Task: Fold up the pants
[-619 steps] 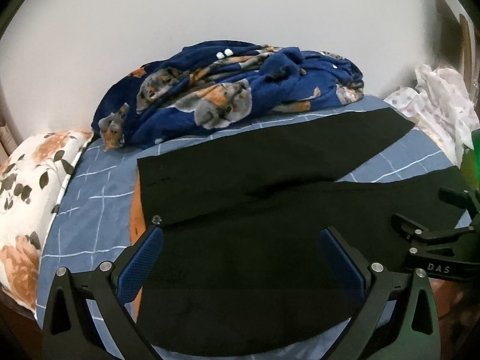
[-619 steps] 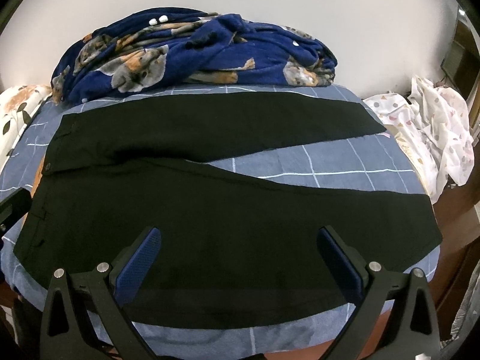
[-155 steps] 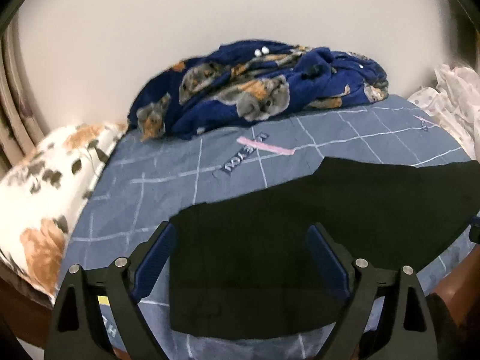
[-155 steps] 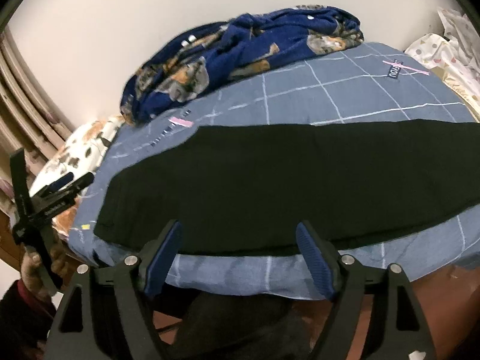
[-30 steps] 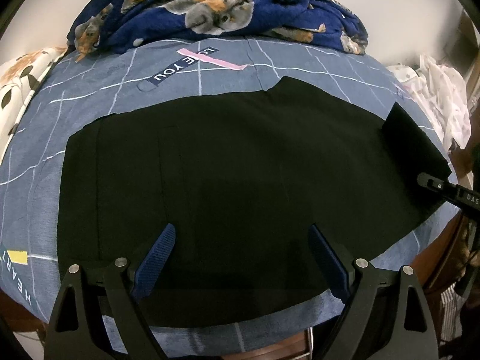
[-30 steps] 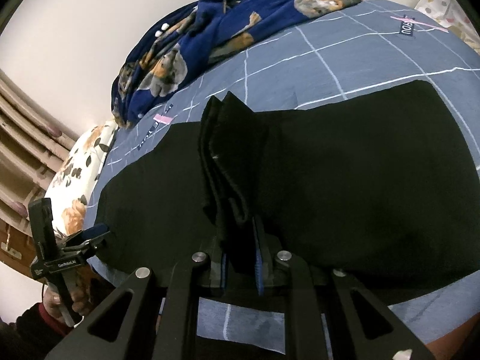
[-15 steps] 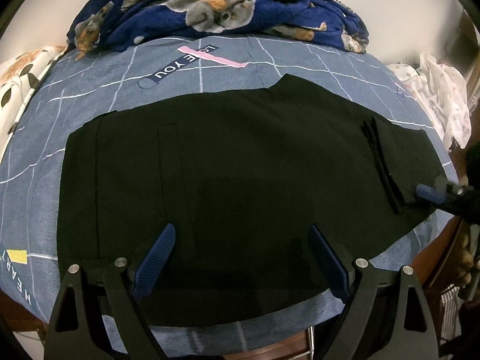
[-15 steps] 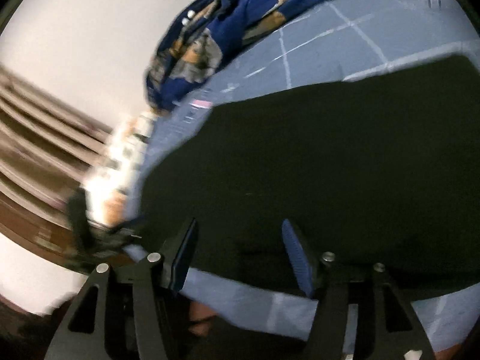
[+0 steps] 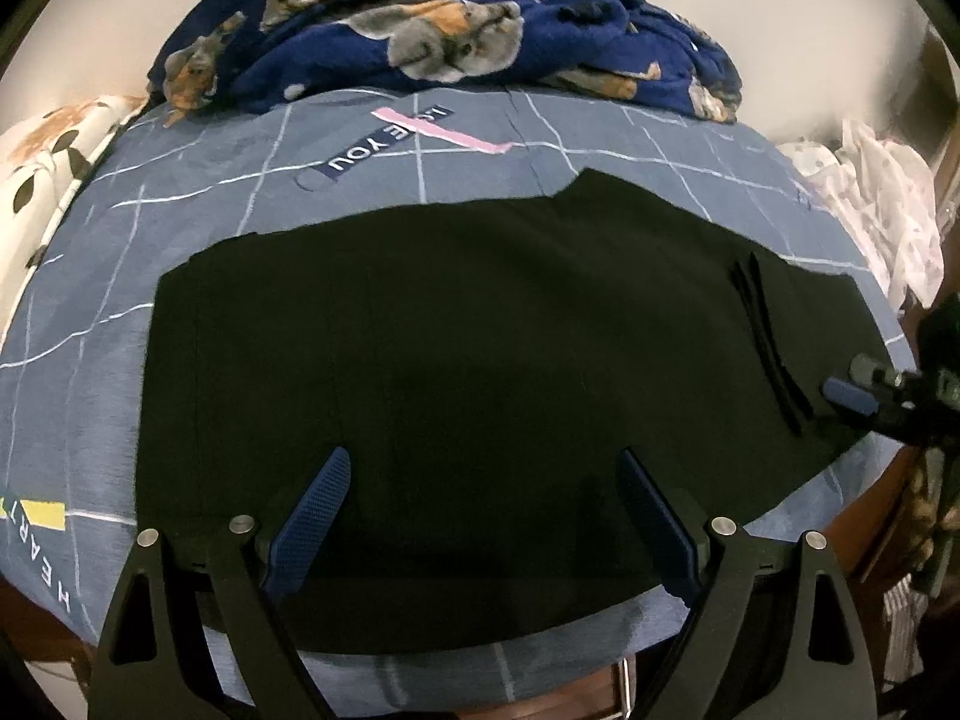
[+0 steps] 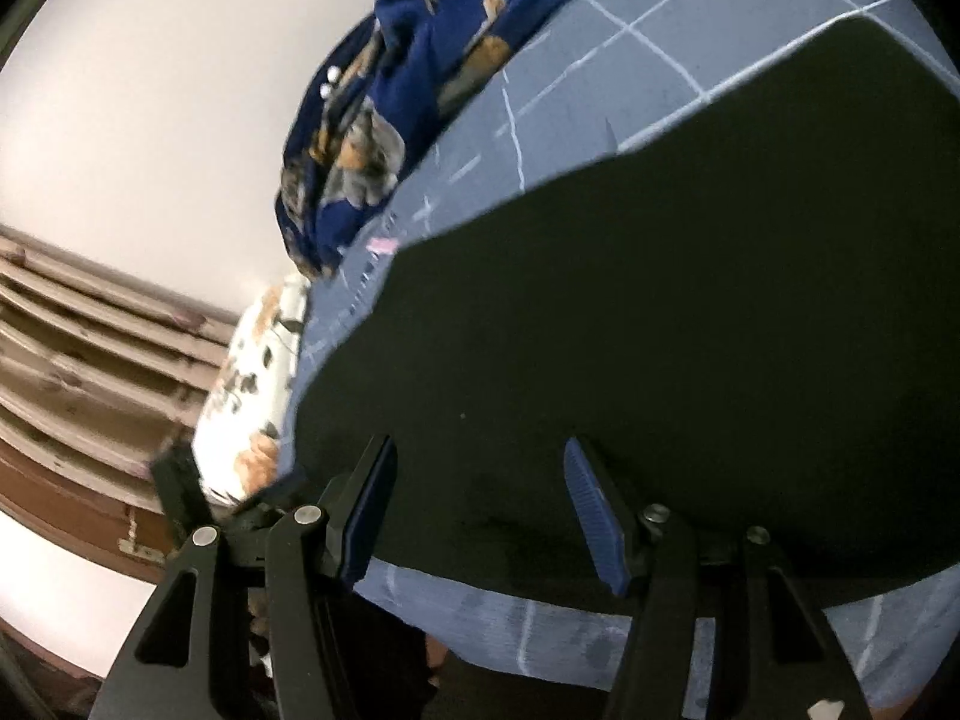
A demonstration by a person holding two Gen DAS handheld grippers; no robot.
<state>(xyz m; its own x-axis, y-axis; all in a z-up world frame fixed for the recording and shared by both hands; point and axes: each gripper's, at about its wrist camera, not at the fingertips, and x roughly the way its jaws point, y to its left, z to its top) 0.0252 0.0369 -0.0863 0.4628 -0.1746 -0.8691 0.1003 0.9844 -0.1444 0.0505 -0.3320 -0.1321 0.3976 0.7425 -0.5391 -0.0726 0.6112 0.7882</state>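
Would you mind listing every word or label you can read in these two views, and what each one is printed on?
"YOU" reads clearly on the bedsheet, on a dark strip crossed by a pink bar.
"I" and a partly covered word come before it; probably "LOVE", not fully legible.
"HEART" runs along the sheet's left edge, beside a yellow block.
Small print near the pink mark in the right wrist view is too blurred to read.

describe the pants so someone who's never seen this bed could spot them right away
Start from the bed with the blue grid-patterned sheet, which has a navy cat-print blanket heaped along the wall side. On the near half of the sheet lie the black pants, folded flat. They are the only plain, unpatterned fabric there.
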